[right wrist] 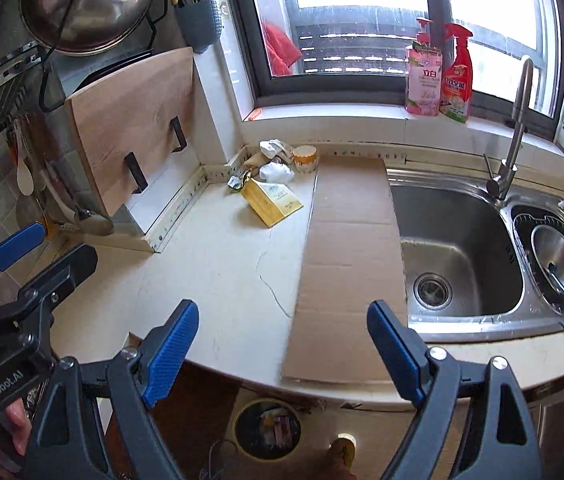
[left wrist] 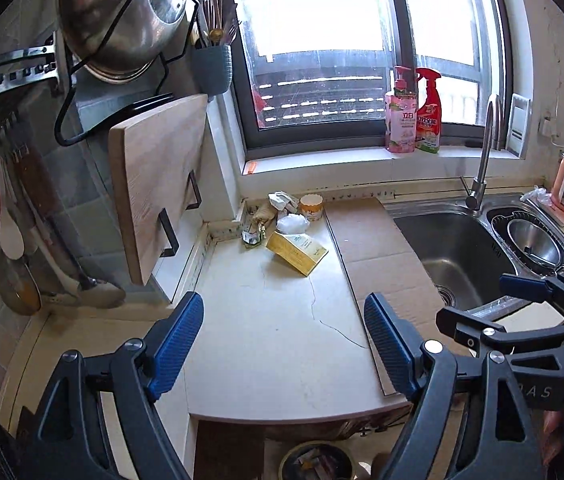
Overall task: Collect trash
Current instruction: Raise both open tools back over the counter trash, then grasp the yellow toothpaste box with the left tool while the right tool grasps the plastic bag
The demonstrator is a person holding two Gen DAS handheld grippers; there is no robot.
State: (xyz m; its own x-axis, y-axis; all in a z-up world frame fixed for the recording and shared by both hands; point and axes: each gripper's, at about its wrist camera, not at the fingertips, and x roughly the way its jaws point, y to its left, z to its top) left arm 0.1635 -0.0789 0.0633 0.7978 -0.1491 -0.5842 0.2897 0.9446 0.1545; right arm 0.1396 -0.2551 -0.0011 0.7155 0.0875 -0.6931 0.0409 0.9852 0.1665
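Kitchen counter below; left tongs, right tongs both apart, empty, angled downward.

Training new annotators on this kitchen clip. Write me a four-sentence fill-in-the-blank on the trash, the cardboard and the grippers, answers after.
1. The yellow box lies on the ____.
2. The flat cardboard sheet lies between the trash pile and the ____.
3. The paper cup stands in the back corner below the ____.
4. The left gripper and right gripper both hold ____.

Answers: counter; sink; window; nothing
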